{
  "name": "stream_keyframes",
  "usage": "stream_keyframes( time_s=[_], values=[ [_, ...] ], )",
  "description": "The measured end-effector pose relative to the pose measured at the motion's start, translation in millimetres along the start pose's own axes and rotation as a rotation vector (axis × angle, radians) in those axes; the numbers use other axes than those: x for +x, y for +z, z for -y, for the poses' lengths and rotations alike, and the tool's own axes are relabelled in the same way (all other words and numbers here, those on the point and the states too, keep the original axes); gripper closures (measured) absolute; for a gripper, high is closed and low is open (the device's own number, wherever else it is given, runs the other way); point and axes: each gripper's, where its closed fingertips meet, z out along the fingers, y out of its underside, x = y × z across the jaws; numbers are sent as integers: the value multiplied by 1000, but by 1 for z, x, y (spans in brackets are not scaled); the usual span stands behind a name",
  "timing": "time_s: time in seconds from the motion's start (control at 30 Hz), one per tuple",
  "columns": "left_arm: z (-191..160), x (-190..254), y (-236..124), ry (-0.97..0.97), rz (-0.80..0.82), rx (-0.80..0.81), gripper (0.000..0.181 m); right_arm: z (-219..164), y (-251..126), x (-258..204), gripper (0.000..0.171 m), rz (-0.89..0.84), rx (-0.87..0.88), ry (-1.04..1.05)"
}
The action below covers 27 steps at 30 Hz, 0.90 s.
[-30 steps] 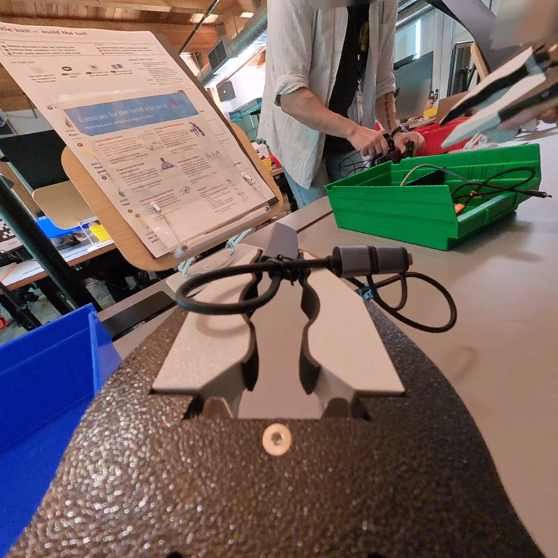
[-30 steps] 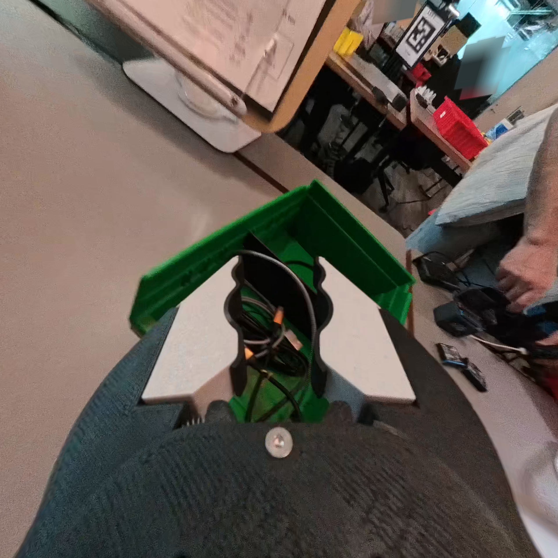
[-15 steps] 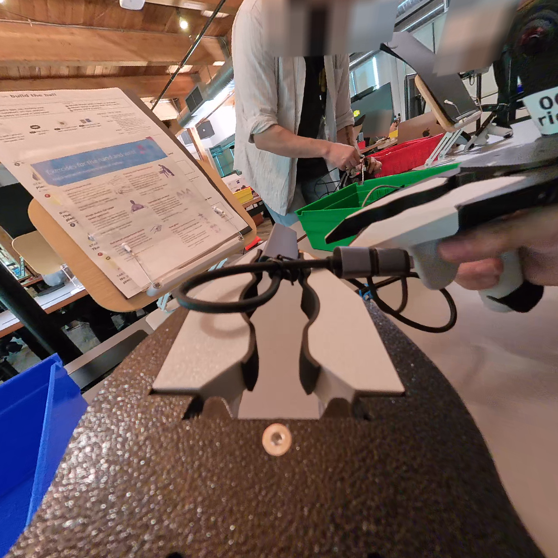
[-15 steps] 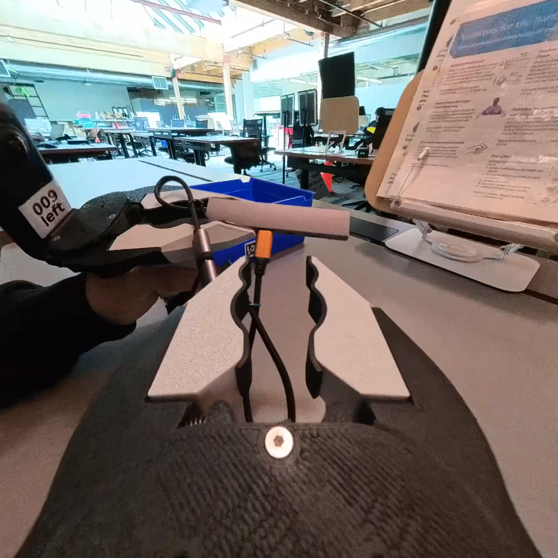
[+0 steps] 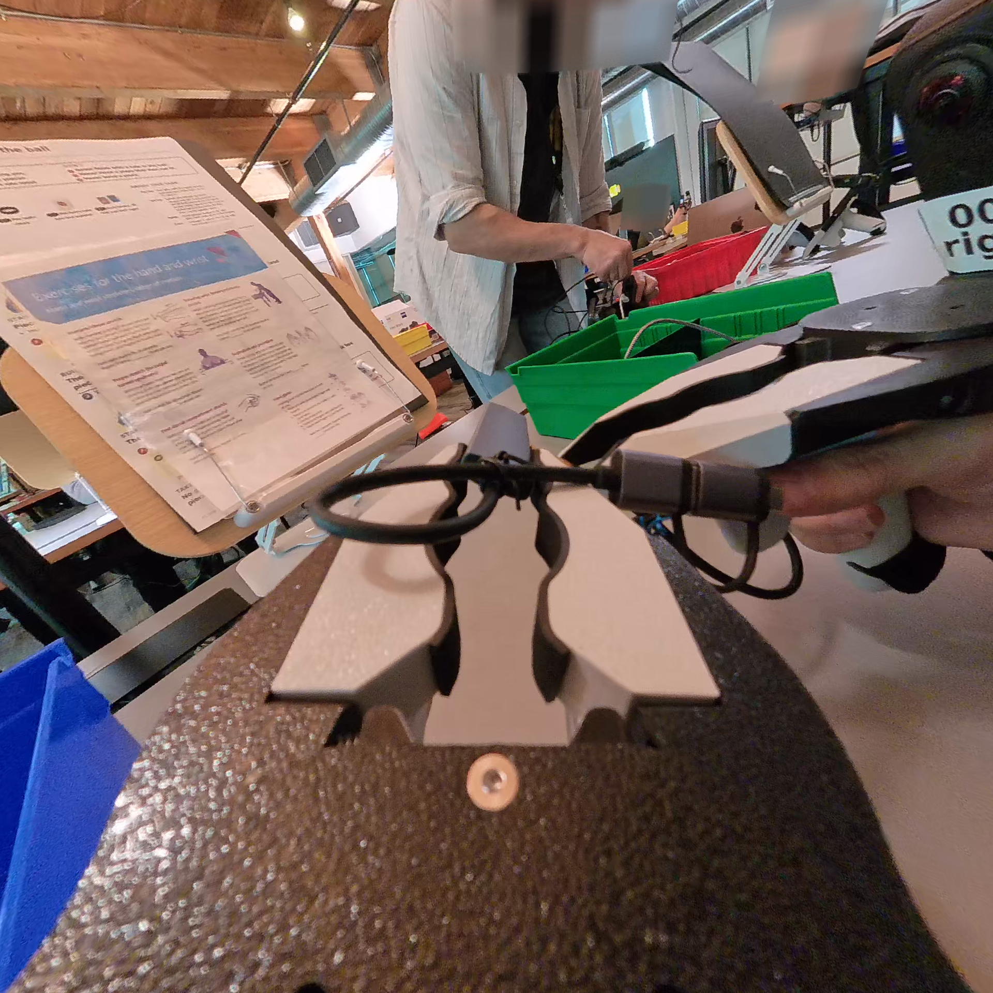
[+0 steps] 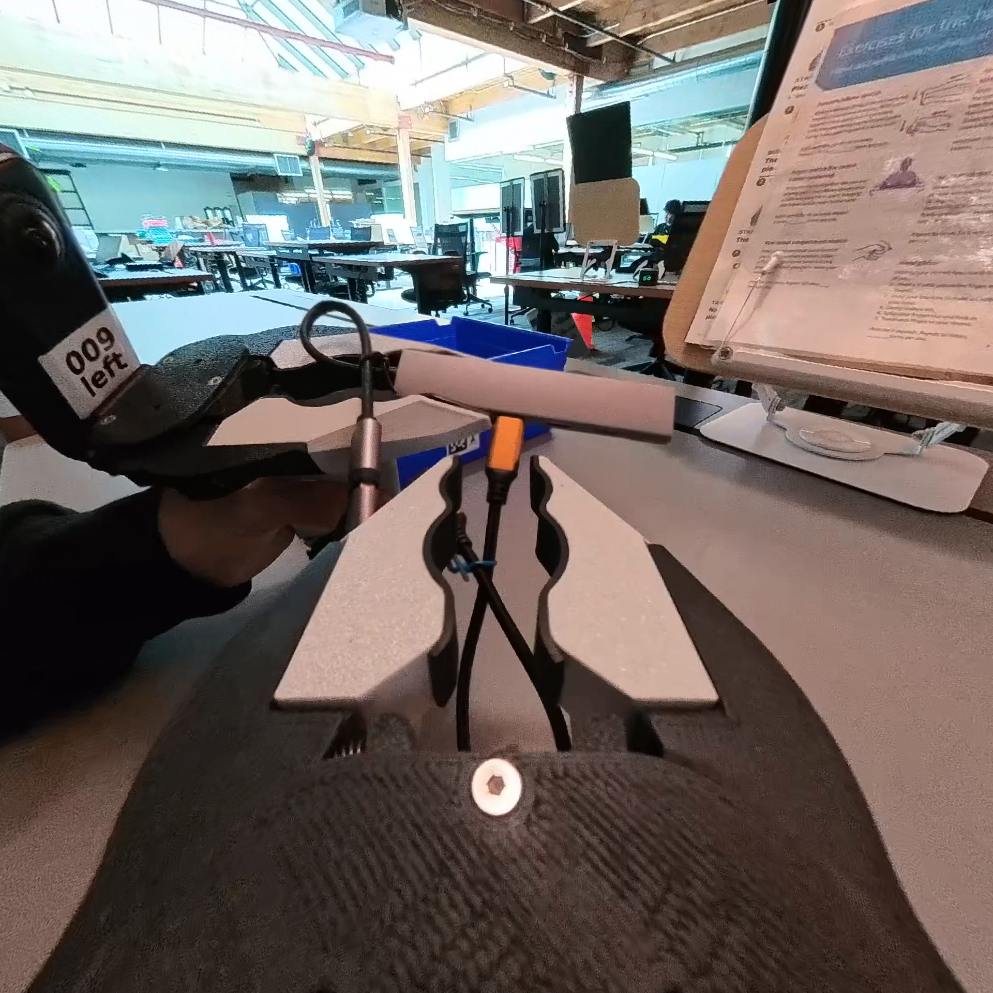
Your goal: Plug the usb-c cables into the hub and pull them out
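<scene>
My left gripper is shut on the grey hub and holds it above the table. The hub's own black lead loops out to a grey connector. My right gripper is shut on a black usb-c cable bundled with a blue tie. The cable's orange plug points up and meets the long side of the hub. I cannot tell how deep it sits. The left gripper shows at the left there. The right gripper comes in from the right in the left wrist view.
A document stand with a printed sheet stands on a white base at the back. A blue bin sits behind the hub. A green bin with cables and a red bin lie far right. A person stands there. Less than 4 cm separates the two grippers' tips.
A second ago my right gripper was open over the green bin. It has since taken the orange-plugged cable, swung over to the hub and brought the plug up against it. The left gripper barely moved.
</scene>
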Motion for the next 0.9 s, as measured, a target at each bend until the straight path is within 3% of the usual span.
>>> stream_keyframes(
  time_s=[0.13,0.4,0.57,0.9],
  values=[
    [0,7,3,8,-16,-2,160,1,2,3,159,-65,20,-20],
    [1,7,3,3,-20,4,160,2,1,4,160,-72,39,-8],
    [-7,5,4,132,19,-68,159,-6,3,9,160,-77,-79,1],
    [-6,20,11,171,29,-108,159,-8,-14,12,159,-47,-158,-22]
  ],
)
